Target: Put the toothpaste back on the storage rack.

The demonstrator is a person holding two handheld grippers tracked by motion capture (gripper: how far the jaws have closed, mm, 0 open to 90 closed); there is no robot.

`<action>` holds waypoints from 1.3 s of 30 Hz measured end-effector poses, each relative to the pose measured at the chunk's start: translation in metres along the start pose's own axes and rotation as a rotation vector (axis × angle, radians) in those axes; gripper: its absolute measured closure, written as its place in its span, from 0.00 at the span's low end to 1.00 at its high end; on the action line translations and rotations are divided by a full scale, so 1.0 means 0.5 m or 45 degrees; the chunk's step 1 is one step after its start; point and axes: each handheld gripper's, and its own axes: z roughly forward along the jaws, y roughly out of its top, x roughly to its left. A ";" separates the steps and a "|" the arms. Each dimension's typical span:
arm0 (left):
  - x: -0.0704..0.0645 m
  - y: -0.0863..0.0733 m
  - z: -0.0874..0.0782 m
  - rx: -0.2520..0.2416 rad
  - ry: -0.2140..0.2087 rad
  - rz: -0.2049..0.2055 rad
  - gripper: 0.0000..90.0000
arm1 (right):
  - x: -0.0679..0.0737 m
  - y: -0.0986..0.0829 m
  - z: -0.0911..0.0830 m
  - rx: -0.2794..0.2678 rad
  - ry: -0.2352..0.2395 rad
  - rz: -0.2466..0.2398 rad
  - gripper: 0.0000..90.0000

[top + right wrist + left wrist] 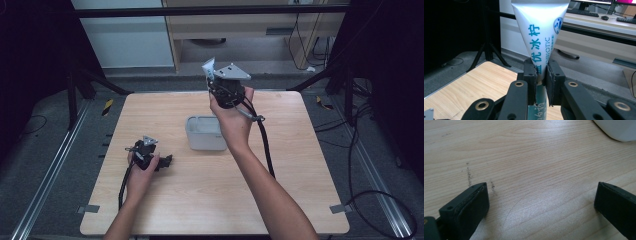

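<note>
Above the table (300, 200), right tongs (541, 72) clamp a white tube (540, 30); left tongs (541, 202) gape apart.

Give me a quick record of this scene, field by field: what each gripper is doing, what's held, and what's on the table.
right gripper: raised above the table's far side, shut on the tube
tube: white, blue print, wide flat end away from the camera
left gripper: open, low over bare wood, holding nothing
container: white, rounded, mid-table, between the two hands
table: light wood
</note>
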 end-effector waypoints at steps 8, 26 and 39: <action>0.000 0.000 0.000 -0.001 -0.002 -0.003 0.00 | 0.021 -0.015 0.002 -0.007 0.058 0.009 0.89; -0.001 0.001 0.001 -0.003 -0.003 -0.003 0.00 | 0.042 -0.057 0.030 0.052 0.088 0.013 0.89; -0.001 0.001 0.002 -0.003 -0.003 -0.003 0.00 | 0.041 -0.099 0.058 0.110 0.088 0.026 0.89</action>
